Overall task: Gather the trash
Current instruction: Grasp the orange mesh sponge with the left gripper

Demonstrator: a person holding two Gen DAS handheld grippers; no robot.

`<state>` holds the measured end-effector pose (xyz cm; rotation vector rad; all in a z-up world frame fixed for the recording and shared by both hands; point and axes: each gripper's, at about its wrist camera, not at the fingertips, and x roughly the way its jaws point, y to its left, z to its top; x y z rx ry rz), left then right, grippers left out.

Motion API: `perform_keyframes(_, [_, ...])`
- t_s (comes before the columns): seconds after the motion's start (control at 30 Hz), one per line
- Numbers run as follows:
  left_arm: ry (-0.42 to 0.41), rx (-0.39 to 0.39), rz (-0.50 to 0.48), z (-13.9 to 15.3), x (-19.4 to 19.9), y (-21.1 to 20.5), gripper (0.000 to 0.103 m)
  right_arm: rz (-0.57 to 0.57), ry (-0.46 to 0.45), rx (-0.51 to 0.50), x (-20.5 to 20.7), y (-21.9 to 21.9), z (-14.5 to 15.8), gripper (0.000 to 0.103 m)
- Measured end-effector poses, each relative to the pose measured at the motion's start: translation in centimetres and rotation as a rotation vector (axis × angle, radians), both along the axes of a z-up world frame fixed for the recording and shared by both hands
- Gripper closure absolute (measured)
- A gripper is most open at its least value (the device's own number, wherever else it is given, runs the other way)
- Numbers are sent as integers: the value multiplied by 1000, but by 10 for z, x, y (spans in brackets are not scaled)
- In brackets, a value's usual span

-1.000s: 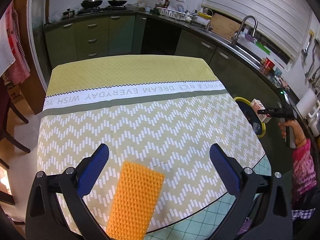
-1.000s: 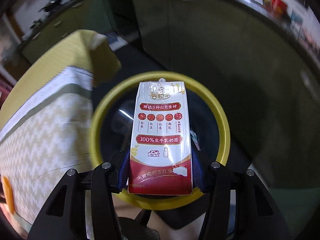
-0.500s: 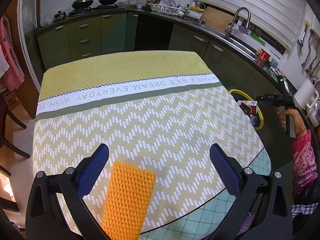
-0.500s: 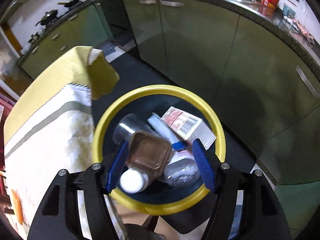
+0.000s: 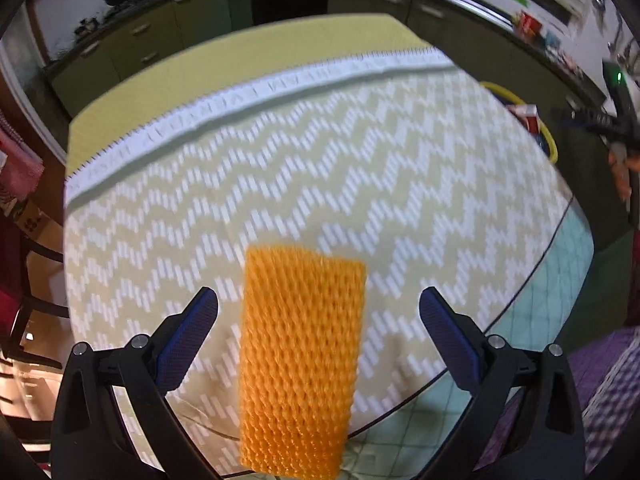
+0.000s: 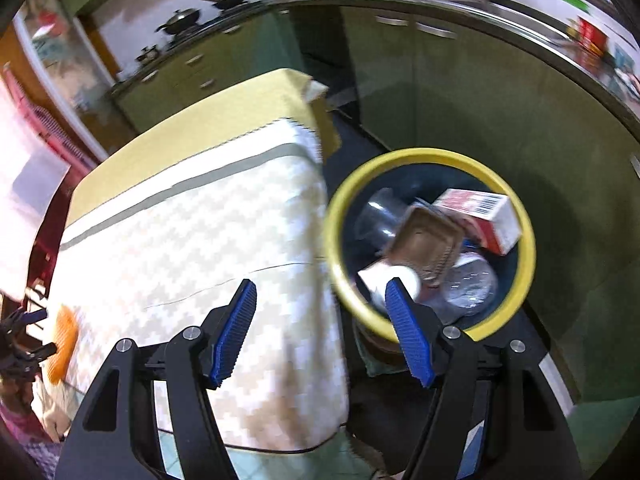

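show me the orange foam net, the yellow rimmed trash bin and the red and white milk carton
orange foam net point(image 5: 300, 360), left wrist view, middle of its mesh.
yellow rimmed trash bin point(image 6: 424, 155), right wrist view, far rim.
red and white milk carton point(image 6: 486, 218), right wrist view, side face.

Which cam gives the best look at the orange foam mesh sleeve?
Left wrist. The orange foam mesh sleeve fills the lower centre of the frame, lying on the zigzag-patterned tablecloth between the open left hand-held gripper fingers, mesh texture readable. The right wrist shows it only as a small blurred strip at far left.
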<state>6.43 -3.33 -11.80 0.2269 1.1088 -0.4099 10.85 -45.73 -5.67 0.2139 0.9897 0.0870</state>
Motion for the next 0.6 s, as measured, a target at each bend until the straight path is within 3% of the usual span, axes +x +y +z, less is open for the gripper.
perform_keyframes(0.2, [58,-17,-3,-19,4,12,7,51,-20,-17,-4,30,5,33])
perform_keyframes(0.37, [75,-31,8,-20,4,19,31,64,-17,-20,-3,39,4,33])
perform_keyframes(0.6, [84,32,-24,-20,-1,17,32,84,-24,-29,-3,46,6,33])
